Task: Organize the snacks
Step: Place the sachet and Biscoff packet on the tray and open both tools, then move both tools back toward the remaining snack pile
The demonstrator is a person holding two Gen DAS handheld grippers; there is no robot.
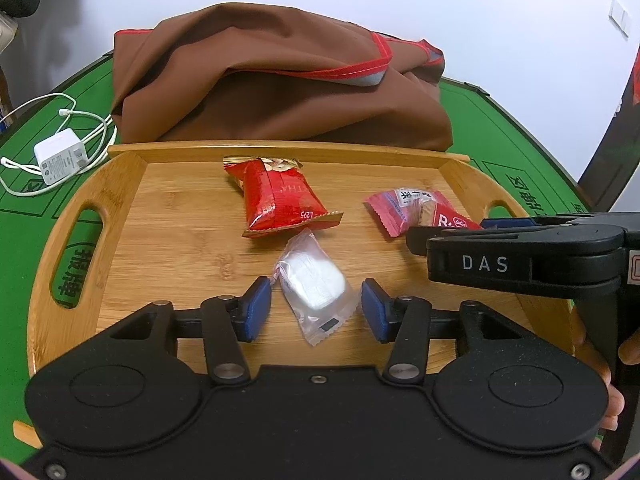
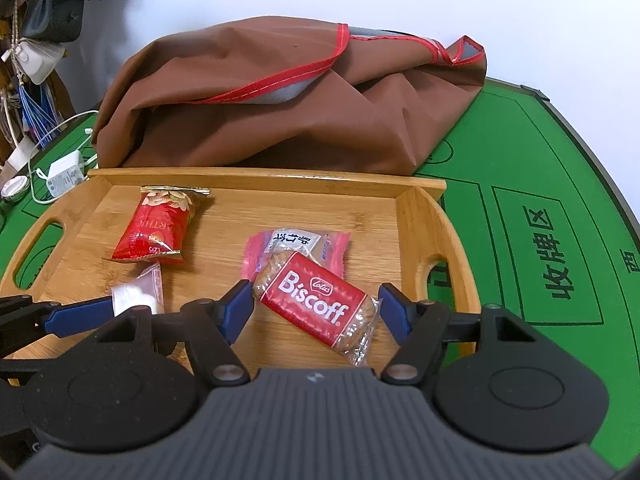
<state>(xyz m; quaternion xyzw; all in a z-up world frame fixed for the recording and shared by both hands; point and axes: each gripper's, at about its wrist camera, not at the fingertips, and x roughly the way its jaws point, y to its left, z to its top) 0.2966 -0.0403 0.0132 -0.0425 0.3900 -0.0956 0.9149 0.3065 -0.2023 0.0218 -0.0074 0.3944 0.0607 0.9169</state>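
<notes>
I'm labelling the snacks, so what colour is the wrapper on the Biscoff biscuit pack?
The Biscoff biscuit pack has a red label with white lettering and clear ends, best seen from the right wrist.

Brown bag [image 2: 280, 120] with red trim; green table [image 2: 520, 200]; bamboo-grained tray [image 1: 132, 216]; red Biscoff packet [image 2: 316, 304]; a white, perhaps translucent, wrapper [image 1: 316, 284].

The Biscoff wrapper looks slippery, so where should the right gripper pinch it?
Across the short width of the Biscoff packet, mid-body, coming from above. It lies flat and diagonal on the wooden tray, partly over a pink packet, already between the open right gripper.
</notes>
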